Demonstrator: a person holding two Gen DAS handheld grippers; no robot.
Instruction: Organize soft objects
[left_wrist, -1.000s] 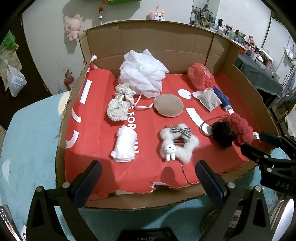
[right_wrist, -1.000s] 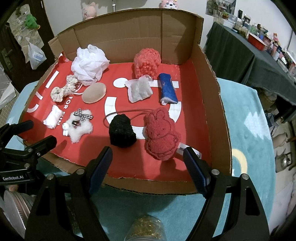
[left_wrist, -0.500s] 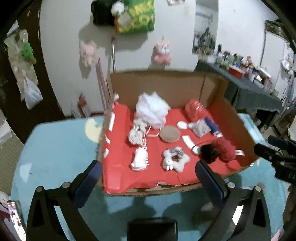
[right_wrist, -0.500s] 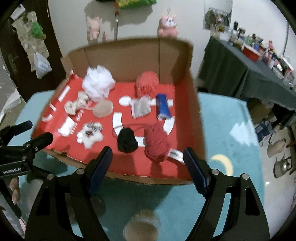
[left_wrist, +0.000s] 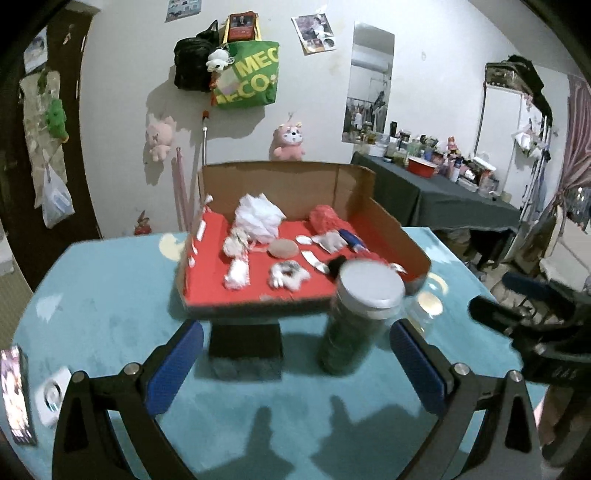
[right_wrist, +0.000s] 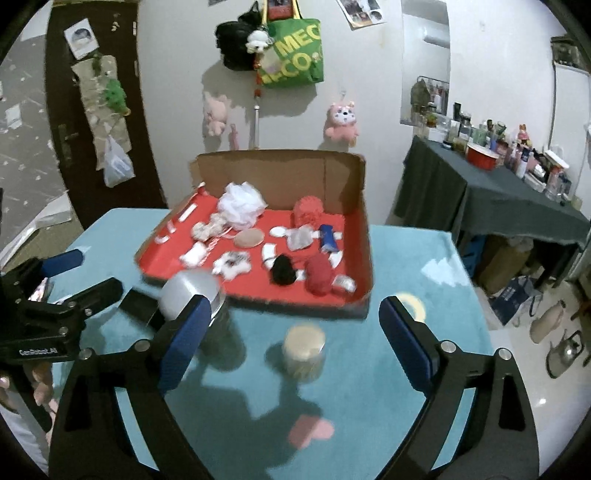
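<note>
An open cardboard box (left_wrist: 384, 229) (right_wrist: 364, 236) with a red lining stands on the blue table. Inside lie several soft things: a white mesh puff (left_wrist: 258, 218) (right_wrist: 242, 203), a red puff (left_wrist: 327, 219) (right_wrist: 308, 212), a white star plush (left_wrist: 288, 273) (right_wrist: 232, 262), a black pom (right_wrist: 282, 269), a red bunny plush (right_wrist: 319, 275), a blue roll (right_wrist: 327, 238). My left gripper (left_wrist: 295, 369) is open and empty, well back from the box. My right gripper (right_wrist: 295, 354) is open and empty, also back from the box.
A dark jar with a silver lid (left_wrist: 358, 314) (right_wrist: 194, 295) and a small clear jar (right_wrist: 304, 350) (left_wrist: 424, 310) stand on the table in front of the box. A black block (left_wrist: 245, 343) lies beside them. A phone (left_wrist: 14, 398) lies at the left edge.
Both grippers have pulled far back and up from the box, so the table, the jars and the room now show. The objects in the box have not moved.
</note>
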